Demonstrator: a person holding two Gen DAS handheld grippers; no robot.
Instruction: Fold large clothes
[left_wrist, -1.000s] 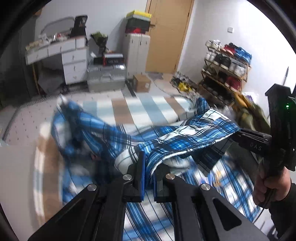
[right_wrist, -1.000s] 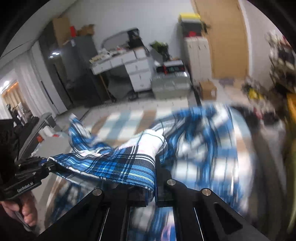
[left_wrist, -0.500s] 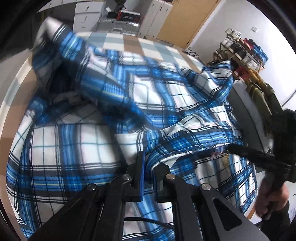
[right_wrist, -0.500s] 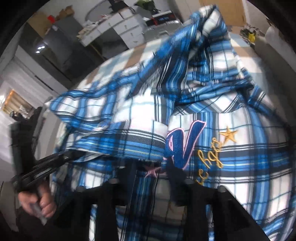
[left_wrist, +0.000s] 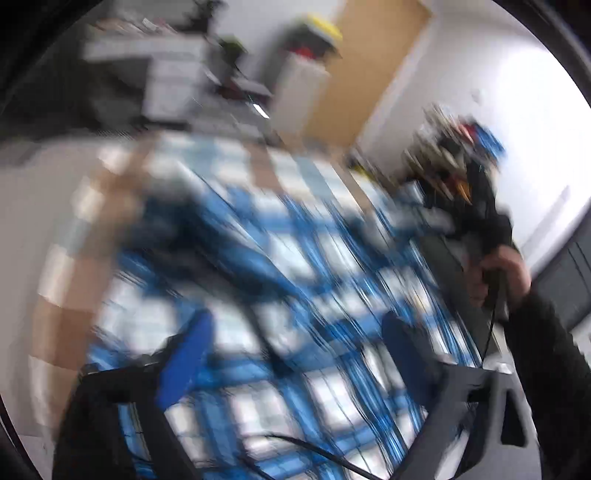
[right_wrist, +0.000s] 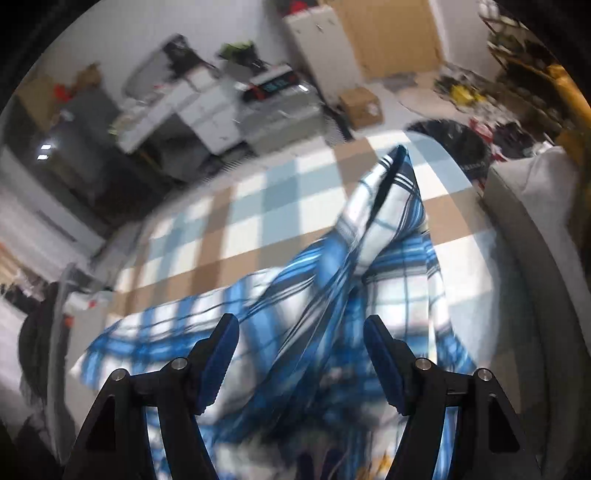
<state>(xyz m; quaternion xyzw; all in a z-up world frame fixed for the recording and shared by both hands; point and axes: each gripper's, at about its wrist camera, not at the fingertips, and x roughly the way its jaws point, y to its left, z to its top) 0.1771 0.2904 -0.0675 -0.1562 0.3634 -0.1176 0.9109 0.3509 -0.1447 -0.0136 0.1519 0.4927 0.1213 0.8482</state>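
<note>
A large blue-and-white plaid shirt lies spread over a checked bed cover; this left wrist view is heavily blurred. My left gripper hangs over it with its jaws opening wide and no cloth pinched between the blue pads. In the right wrist view the same plaid shirt lies rumpled, one fold rising toward the far side of the checked cover. My right gripper is above it, jaws opening, the cloth below them and not pressed. A person's hand holds the right gripper's handle at the right of the left wrist view.
White drawers, a cardboard box and a wooden door stand beyond the bed. A shoe rack lines the right wall. A grey cushioned edge runs along the bed's right side.
Both grippers were shut on the shirt's edge and carried it across the bed. Now both have let go, their jaws stand apart, and the shirt lies on the cover.
</note>
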